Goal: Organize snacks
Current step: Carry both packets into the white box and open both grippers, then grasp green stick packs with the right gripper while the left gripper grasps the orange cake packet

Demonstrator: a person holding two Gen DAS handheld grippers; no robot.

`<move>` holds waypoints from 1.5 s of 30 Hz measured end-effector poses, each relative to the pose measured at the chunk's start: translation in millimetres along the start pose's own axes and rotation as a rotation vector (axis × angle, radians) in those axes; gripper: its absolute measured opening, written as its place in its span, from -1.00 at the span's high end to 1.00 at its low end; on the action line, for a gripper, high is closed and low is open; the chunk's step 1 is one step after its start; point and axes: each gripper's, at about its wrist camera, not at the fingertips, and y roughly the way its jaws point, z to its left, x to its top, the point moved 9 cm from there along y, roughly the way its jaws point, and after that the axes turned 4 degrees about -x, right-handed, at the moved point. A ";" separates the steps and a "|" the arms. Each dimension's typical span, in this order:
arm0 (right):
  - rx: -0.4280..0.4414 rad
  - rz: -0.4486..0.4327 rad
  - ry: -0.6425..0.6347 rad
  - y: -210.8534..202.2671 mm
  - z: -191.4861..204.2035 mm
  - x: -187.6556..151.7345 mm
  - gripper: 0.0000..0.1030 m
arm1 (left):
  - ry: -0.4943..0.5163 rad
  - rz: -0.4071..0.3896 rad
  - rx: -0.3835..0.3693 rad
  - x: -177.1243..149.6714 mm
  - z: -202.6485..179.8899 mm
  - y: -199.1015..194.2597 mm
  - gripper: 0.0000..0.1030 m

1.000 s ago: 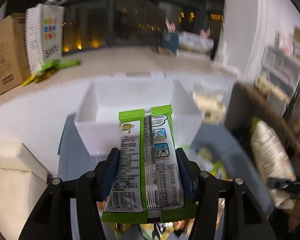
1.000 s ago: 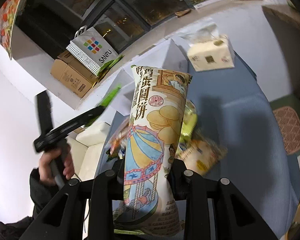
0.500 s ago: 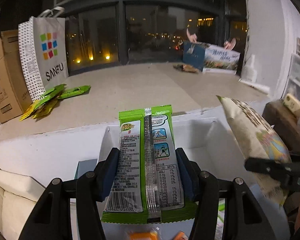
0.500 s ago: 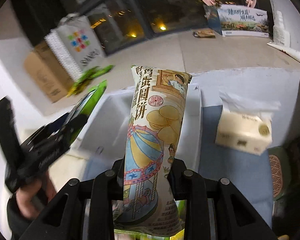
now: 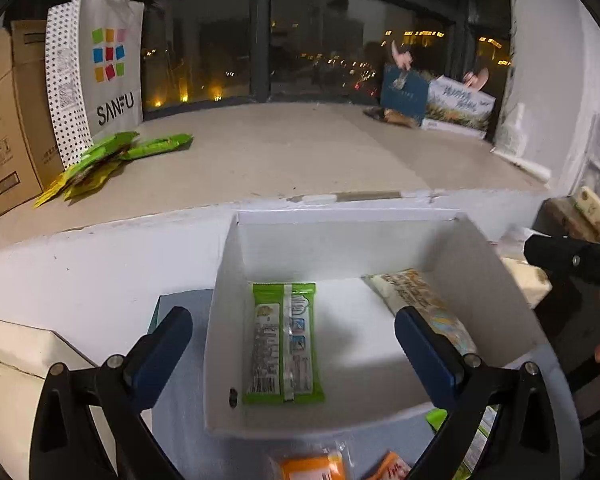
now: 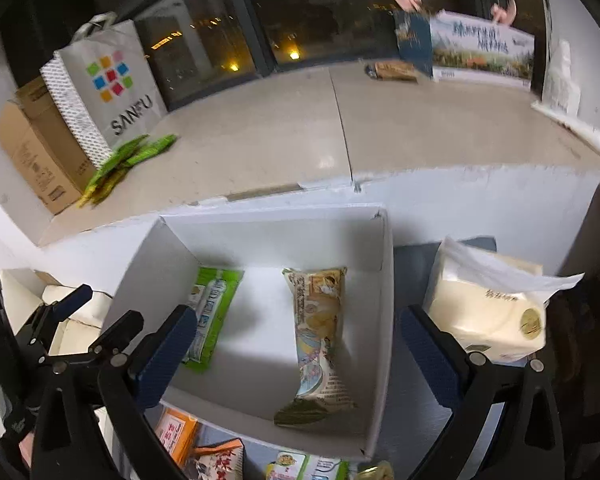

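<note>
A white open box [image 5: 224,304] [image 6: 386,300] sits on the blue table. Inside it a green snack packet [image 5: 283,344] [image 6: 210,312] lies flat at the left, and a cream egg-biscuit packet [image 6: 318,340] [image 5: 424,300] lies at the right. My left gripper [image 5: 292,344] is open and empty above the box's front. My right gripper [image 6: 296,352] is open and empty above the box too. The left gripper also shows at the left edge of the right wrist view [image 6: 64,320]. More snack packets [image 5: 314,466] [image 6: 204,452] lie in front of the box.
A tissue pack [image 6: 488,312] stands right of the box. Behind is a stone window ledge [image 5: 300,152] with a SANFU paper bag [image 5: 100,76], a cardboard carton [image 5: 4,120] and green packets [image 5: 108,156]. White cushions [image 5: 16,364] lie at the left.
Both grippers opened and let go of their packets. The green packet and the egg-biscuit packet now lie in the white box. Both cameras moved closer over the box.
</note>
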 end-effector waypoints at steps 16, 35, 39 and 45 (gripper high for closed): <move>0.156 -0.276 -0.123 -169.9 18.2 -113.7 -1.00 | -0.051 -0.184 -0.156 -111.7 -73.5 -213.0 -1.00; 0.101 -0.071 -0.029 -163.2 -19.6 -237.6 -1.00 | -0.050 -0.167 -0.134 -173.9 -90.7 -261.2 -1.00; 0.090 0.022 -0.056 -125.7 2.0 -210.2 -1.00 | -0.082 -0.156 -0.143 -183.8 -79.3 -260.1 -1.00; 0.020 0.251 -0.056 -43.0 18.2 -179.0 -1.00 | -0.125 -0.149 -0.130 -195.0 -60.6 -259.8 -1.00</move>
